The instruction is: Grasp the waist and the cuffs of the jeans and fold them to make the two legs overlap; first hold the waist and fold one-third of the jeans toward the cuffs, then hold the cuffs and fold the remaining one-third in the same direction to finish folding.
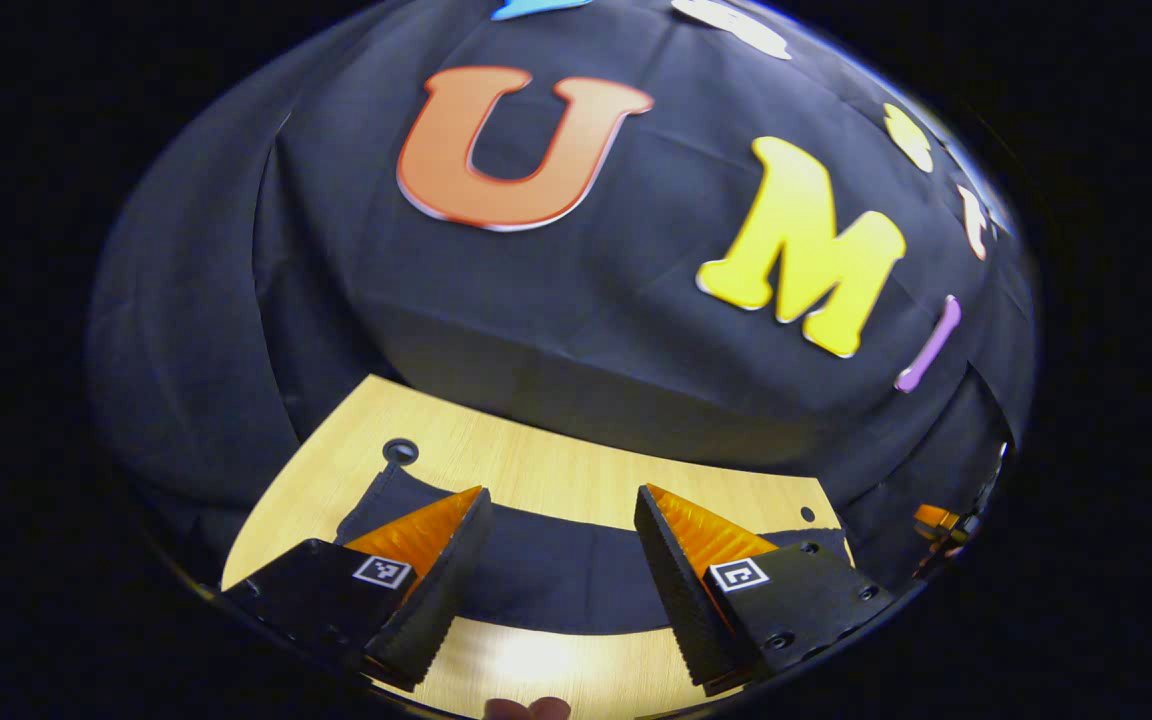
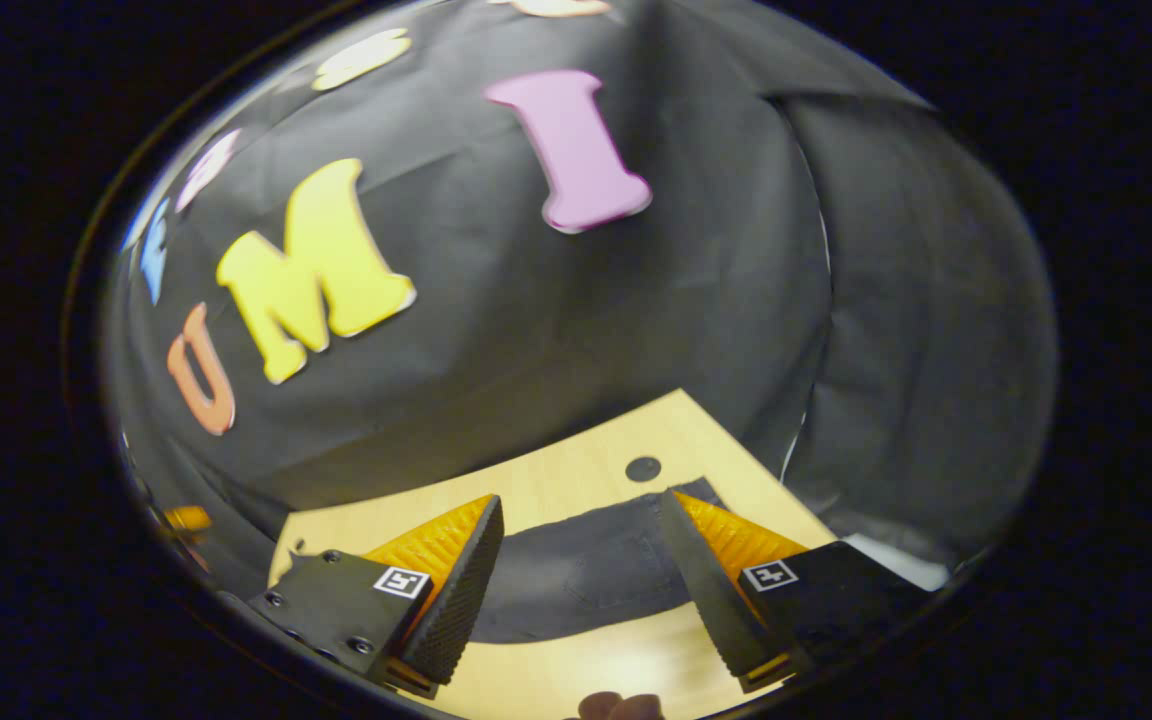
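Both views were dimly lit, with the booth's cloth wall [image 1: 576,300] left dark and low in contrast. A bright glare patch was seen on the tabletop [image 1: 526,660] near the lower edge of the left gripper view, as if lit from above. Strong fisheye bending was noted toward the rims, where straight edges were curved. The right gripper view was slightly softer, with blur along its left rim; the tabletop [image 2: 586,470] there was lit more evenly.

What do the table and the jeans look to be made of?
Table: likely wood or wood-look laminate, light with straight grain lines and a soft glare. Jeans: dark, matte woven cloth, probably denim, with visible seams and a stitched pocket.
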